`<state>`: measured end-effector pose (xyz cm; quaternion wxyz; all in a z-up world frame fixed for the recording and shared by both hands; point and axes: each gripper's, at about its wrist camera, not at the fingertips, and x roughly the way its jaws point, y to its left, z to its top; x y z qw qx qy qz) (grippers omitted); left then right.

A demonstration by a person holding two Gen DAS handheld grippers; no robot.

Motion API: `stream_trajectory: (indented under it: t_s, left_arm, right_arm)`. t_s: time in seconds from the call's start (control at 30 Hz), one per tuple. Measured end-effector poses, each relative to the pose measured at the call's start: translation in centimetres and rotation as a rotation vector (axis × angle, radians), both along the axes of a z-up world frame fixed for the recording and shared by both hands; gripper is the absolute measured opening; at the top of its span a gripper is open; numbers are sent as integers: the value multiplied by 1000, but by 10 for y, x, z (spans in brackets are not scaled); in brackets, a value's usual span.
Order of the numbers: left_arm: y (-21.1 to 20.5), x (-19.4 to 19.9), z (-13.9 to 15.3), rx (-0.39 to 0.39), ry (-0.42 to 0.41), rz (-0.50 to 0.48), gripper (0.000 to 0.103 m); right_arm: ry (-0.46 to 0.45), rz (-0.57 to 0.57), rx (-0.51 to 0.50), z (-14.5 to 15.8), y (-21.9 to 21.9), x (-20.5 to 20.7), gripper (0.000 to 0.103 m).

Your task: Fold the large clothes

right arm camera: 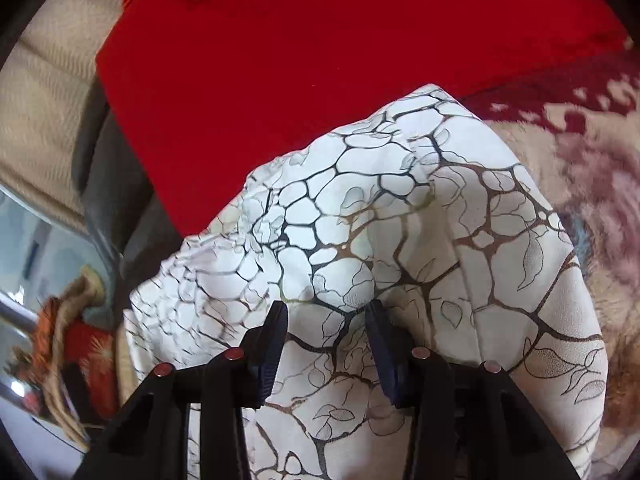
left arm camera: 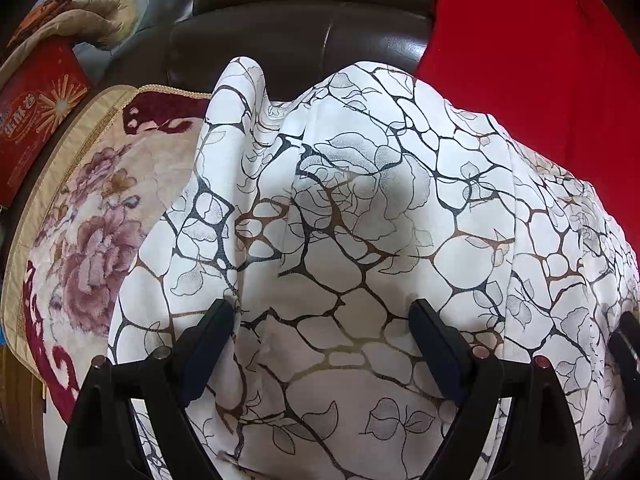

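White patterned garment fills both views, edges cut off, beneath both spread tools, left tool wider than right tool.

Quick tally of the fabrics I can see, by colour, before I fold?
White patterned garment: 1
Red cloth: 1
Floral blanket: 1
Total: 3
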<state>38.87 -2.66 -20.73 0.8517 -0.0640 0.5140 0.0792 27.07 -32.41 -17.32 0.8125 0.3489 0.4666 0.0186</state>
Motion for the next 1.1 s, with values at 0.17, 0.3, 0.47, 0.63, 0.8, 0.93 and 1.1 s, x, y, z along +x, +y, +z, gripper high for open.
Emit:
stream_trajectory:
  t_s: [0.17,0.3,0.47,0.63,0.8,0.93,1.1]
  left_arm:
    - [15,-9,7,-13,-39,31,90]
    - [34,-19,17,45,-85,95,90]
    - [55,-21,19,121,-101,150,90]
    - [60,-11,-11,116,15,106,91]
    - [60,-18,1,125,-35,93,91]
    - [41,-31,29,133,-174,31,91]
    - [5,-36,32,63,-193,-116,91]
  right_arm:
    - [-112,7,-72,29,5,-23,46]
    - [-201,42,-33,48,14,-41,46]
    - [-279,125,-2,50,51,-42,46]
    - [-141,206,-26,24,91,-21,46]
    - [-32,181,-27,4,96,-9,45]
    - [-117,164,-73,24,91,-17,45]
    - [-142,47,-148,42,56,-28,45]
